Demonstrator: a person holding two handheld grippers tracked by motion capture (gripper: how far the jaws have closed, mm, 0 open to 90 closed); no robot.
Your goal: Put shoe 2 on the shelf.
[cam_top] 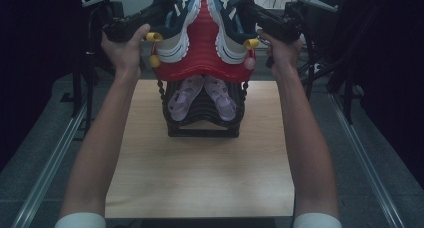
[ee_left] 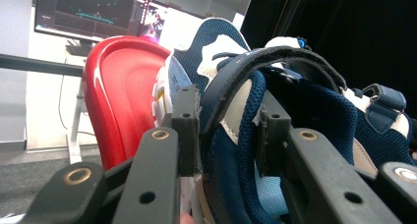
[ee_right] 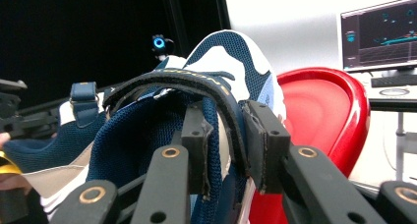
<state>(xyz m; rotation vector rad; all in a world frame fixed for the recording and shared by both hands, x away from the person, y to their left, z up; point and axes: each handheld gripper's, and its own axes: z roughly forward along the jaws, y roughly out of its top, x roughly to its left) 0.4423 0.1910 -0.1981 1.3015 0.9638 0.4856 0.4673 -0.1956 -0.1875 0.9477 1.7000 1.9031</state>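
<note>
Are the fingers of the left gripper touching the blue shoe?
Touching. The left gripper view shows both fingers pressed on the collar of the shoe.

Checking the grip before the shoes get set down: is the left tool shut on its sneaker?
Shut on it. The left tool has its pads pressed on either side of the sneaker collar, on the wall beside the heel.

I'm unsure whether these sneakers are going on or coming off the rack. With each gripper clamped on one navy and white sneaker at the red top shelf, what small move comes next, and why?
Probably lower both together. The left gripper holds the left navy and white sneaker by its collar, the right gripper its twin, both over the red moulded plastic top shelf; whether the soles rest on it is unclear.
</note>
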